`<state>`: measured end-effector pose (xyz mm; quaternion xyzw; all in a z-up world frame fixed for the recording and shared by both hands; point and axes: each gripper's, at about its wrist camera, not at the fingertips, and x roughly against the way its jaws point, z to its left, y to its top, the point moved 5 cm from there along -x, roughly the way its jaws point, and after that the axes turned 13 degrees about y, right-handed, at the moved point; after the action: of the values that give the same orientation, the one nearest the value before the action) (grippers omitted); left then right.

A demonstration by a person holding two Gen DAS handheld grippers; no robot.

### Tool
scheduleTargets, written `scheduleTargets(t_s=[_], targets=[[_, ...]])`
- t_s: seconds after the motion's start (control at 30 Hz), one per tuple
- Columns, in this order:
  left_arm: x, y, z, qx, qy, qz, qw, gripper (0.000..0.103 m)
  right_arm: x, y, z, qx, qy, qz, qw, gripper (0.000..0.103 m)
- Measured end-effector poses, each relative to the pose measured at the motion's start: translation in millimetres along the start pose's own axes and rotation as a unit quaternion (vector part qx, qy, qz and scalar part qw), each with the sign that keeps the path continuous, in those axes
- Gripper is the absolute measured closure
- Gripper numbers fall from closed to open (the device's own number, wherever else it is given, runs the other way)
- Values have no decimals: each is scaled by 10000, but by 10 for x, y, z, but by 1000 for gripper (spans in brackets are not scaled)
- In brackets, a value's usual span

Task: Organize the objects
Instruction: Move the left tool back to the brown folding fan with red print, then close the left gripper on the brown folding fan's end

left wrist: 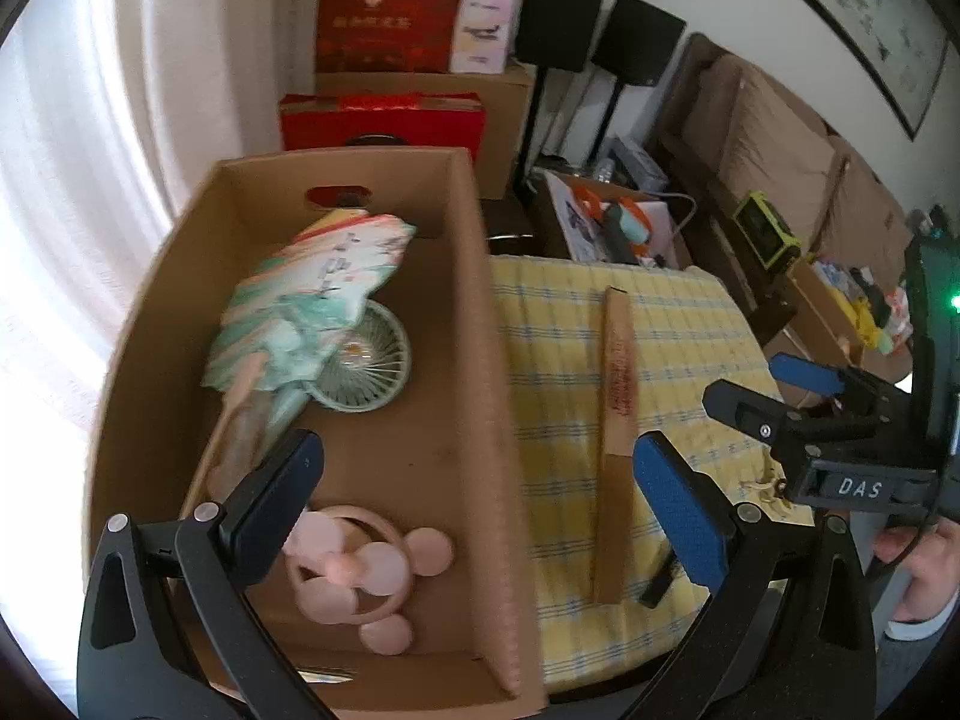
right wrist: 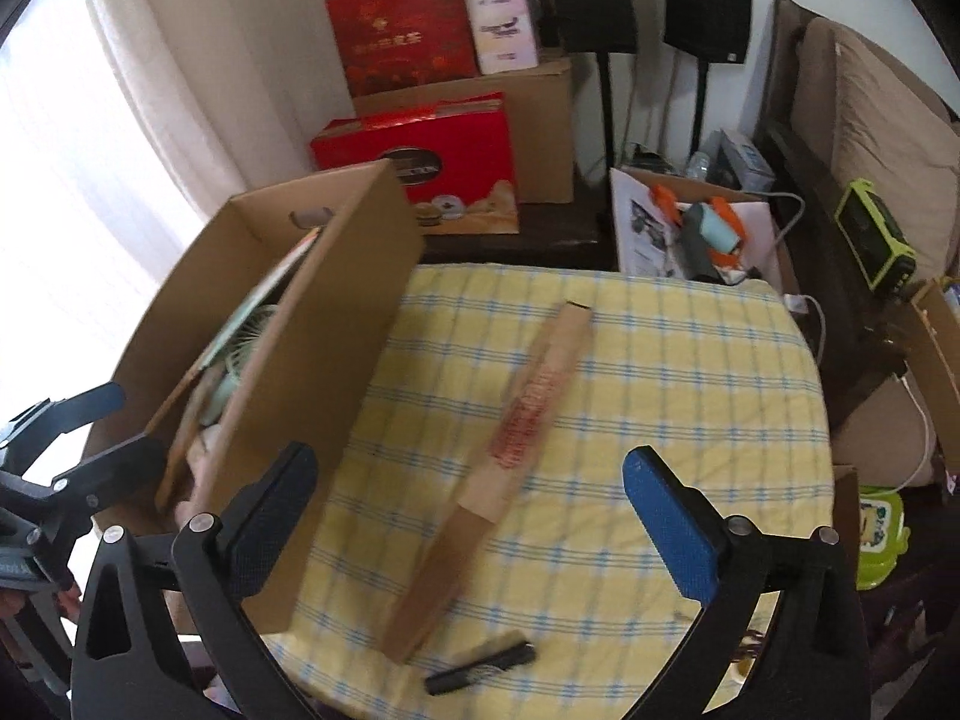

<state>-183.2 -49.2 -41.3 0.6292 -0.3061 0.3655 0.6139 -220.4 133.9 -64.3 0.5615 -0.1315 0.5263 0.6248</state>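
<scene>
My left gripper (left wrist: 477, 480) hangs with its fingers spread wide and nothing between them, straddling the right wall of the cardboard box (left wrist: 480, 312): one finger is inside the box, the other over the table. Just under the inner finger lies a pink fan with round ears (left wrist: 366, 576) on the box floor. Farther ahead in the box sits a pale green round fan (left wrist: 366, 360), and a folding paper fan printed in green and pink (left wrist: 306, 306) lies partly over it, its handle pointing back toward me.

My right gripper (right wrist: 468, 498) is also released, fingers wide apart and empty, held over the yellow checked tablecloth (right wrist: 690, 372). Nearest to it, just below and between the fingers, lies a small black comb-like piece (right wrist: 480, 669); I cannot tell exactly what it is. Ahead of that, a long flat tan box with red lettering (right wrist: 510, 456) lies diagonally on the cloth, its near end close to my fingers and its far end angled away to the right. The cardboard box stands to the left of this gripper, its side wall just beside the left finger.

Beyond the table, red gift boxes (right wrist: 444, 174) are stacked by the curtain, two black speakers on stands (right wrist: 708, 9) stand against the wall, and an open carton of odds and ends (right wrist: 690, 228) sits to the right.
</scene>
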Motion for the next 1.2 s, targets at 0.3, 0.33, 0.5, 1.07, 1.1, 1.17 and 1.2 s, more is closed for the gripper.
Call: scheduleTargets(t_s=[0.3, 0.33, 0.5, 1.07, 1.1, 1.17, 1.2], targets=[[-82, -65, -585, -409, -171, -16, 9990, 0, 122, -15, -518, -446, -185, -14, 9988, 0], [-108, -81, -664, -477, -203, 3, 9987, 0, 132, -18, -590, -520, -202, -16, 9984, 0], [-208, -165, -950, -694, -261, 13, 9972, 0, 147, -45, -837, -840, -144, -34, 9964, 0], [-652, -456, -1454, -1232, -151, 236, 9920, 32, -193, -212, -1177, -1624, 517, 248, 9851, 44], [-689, -476, -1481, -1268, -134, 264, 9915, 32, -211, -217, -1170, -1631, 558, 261, 9847, 44], [-767, -516, -1511, -1301, -112, 342, 9908, 32, -247, -231, -1153, -1647, 630, 284, 9839, 46], [-805, -529, -1516, -1297, -95, 380, 9908, 33, -264, -233, -1139, -1643, 671, 288, 9837, 46]])
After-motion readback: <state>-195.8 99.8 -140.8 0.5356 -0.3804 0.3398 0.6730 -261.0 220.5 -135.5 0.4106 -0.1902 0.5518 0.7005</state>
